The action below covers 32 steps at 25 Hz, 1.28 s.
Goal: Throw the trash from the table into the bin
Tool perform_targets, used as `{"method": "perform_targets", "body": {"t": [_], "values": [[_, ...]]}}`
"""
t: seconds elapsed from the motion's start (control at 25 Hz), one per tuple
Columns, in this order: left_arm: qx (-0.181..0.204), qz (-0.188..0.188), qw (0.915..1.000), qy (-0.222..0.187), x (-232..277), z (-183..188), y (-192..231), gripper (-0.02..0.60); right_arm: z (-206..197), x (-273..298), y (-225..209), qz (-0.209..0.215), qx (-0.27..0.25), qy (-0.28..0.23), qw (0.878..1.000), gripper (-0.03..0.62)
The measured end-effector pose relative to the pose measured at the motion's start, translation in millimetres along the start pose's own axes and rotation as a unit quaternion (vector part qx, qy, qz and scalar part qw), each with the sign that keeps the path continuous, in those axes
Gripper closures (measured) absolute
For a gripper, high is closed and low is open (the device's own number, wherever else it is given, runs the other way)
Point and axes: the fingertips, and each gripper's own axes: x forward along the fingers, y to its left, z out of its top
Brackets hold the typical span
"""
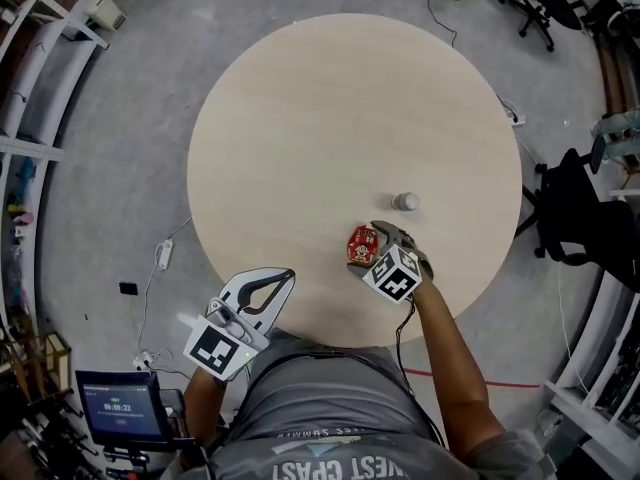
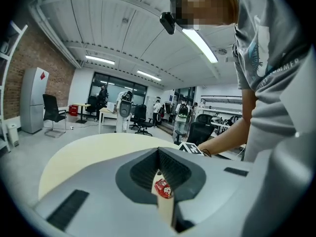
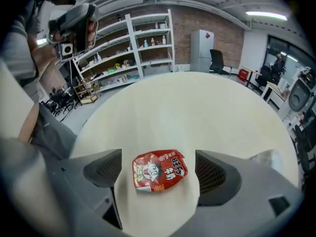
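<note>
Red snack packet on table — between spread jaws of right gripper; left gripper clenched.

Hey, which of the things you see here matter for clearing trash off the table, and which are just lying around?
For the job:
- red snack packet, lying between the open jaws of the right gripper
- small white item, likely trash too
- round table

Just lying about:
- black office chair
- white power strip
- small screen
</note>
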Motion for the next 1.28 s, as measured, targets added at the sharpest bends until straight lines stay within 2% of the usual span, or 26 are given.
{"method": "perform_targets", "body": {"t": [0.16,0.32,0.44,0.56,0.68,0.8,1.04,1.28], "values": [[-0.011,0.003,0.9999,0.004,5,-11,3,0.540,-18,25,5,0.014,-0.041,0.043,0.998,0.154],[-0.015,0.003,0.9999,0.008,10,-6,-2,0.540,-33,30,2,0.007,-0.046,0.068,0.997,0.155],[-0.012,0.001,0.9999,0.008,9,-4,-6,0.540,-36,31,1,-0.002,-0.027,0.060,0.998,0.155],[-0.008,-0.001,0.9999,0.007,3,-4,-7,0.540,-32,28,2,-0.001,0.012,0.056,0.998,0.155],[0.000,-0.001,1.0000,-0.001,-14,2,-8,0.540,-11,14,10,-0.008,0.059,0.027,0.998,0.155],[0.008,-0.001,0.9999,-0.011,-53,15,-18,0.540,27,-15,36,-0.025,0.082,-0.014,0.996,0.156],[0.035,-0.010,0.9987,-0.037,-83,39,-34,0.540,92,-84,52,-0.059,0.112,-0.105,0.986,0.157],[0.058,-0.023,0.9964,-0.057,-83,48,-37,0.540,126,-145,46,-0.097,0.117,-0.178,0.972,0.157]]}}
